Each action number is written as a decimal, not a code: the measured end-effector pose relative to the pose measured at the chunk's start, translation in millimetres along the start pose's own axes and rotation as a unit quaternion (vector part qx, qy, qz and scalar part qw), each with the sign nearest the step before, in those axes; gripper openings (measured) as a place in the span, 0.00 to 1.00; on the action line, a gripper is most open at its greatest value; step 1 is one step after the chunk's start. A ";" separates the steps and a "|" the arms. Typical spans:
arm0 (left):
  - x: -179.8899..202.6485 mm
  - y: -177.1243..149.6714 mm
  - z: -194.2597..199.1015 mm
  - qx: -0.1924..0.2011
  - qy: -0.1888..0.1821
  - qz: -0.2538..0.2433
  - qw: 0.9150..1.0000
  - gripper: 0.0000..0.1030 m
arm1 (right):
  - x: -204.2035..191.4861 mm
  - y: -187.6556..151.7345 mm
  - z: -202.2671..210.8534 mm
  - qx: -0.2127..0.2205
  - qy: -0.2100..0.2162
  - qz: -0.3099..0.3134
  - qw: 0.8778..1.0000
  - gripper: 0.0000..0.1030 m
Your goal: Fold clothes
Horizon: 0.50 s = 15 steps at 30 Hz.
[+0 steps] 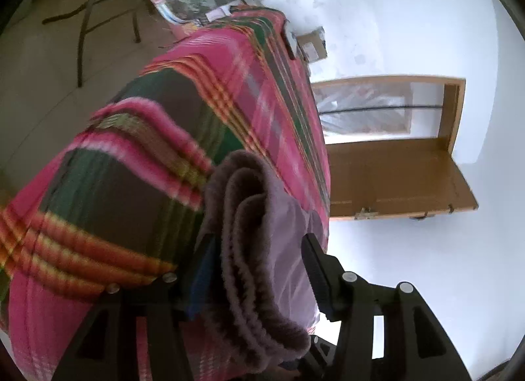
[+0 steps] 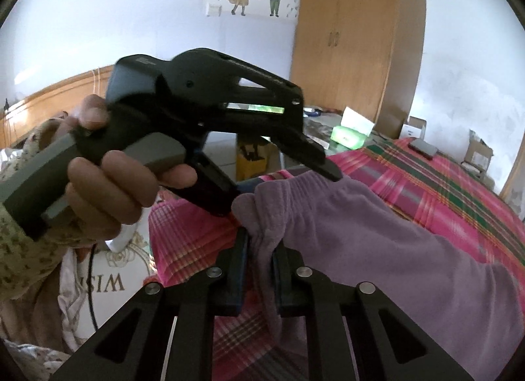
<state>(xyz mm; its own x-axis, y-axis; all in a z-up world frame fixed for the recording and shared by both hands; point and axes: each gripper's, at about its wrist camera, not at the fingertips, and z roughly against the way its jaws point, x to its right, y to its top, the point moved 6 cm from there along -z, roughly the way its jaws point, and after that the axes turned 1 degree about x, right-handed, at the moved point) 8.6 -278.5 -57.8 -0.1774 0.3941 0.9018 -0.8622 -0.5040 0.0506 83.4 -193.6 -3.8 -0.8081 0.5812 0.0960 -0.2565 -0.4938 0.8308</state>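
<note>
The bed (image 2: 443, 184), covered in a pink, green and orange plaid blanket (image 1: 197, 112), filled the lower part of both views and lay beneath the work. A purple fleece garment (image 2: 377, 240) was held above it, trailing away to the right of the right wrist view and draping down toward the plaid.

Left gripper (image 2: 285, 177), seen from the right wrist camera with the person's hand (image 2: 108, 190) on its grey handle, was clamped on the garment's upper edge; its own view showed several stacked purple layers pinched between the jaws (image 1: 259, 249).

Right gripper (image 2: 261, 269) was closed on a bunched fold of the same edge, just below and beside the left one.

Key relation: both tools held one short stretch of edge, close together, while the garment's long axis ran rightward and away from them. Judged that neither arm was nearer the free end, so the next fold would call for carrying or laying the cloth along that axis onto the bed.
</note>
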 end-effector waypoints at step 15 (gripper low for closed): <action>0.3 26.7 -12.5 0.007 0.025 -0.001 1.000 0.12 | -1.3 1.2 -2.1 -0.011 -0.010 0.003 1.000 0.11</action>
<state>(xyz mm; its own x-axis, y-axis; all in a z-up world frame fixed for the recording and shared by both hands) -20.4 -282.3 -61.5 -0.1998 0.4327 0.8791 -0.8559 -0.5138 0.0584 83.0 -196.3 -4.1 -0.7988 0.5908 0.1131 -0.2623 -0.5114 0.8183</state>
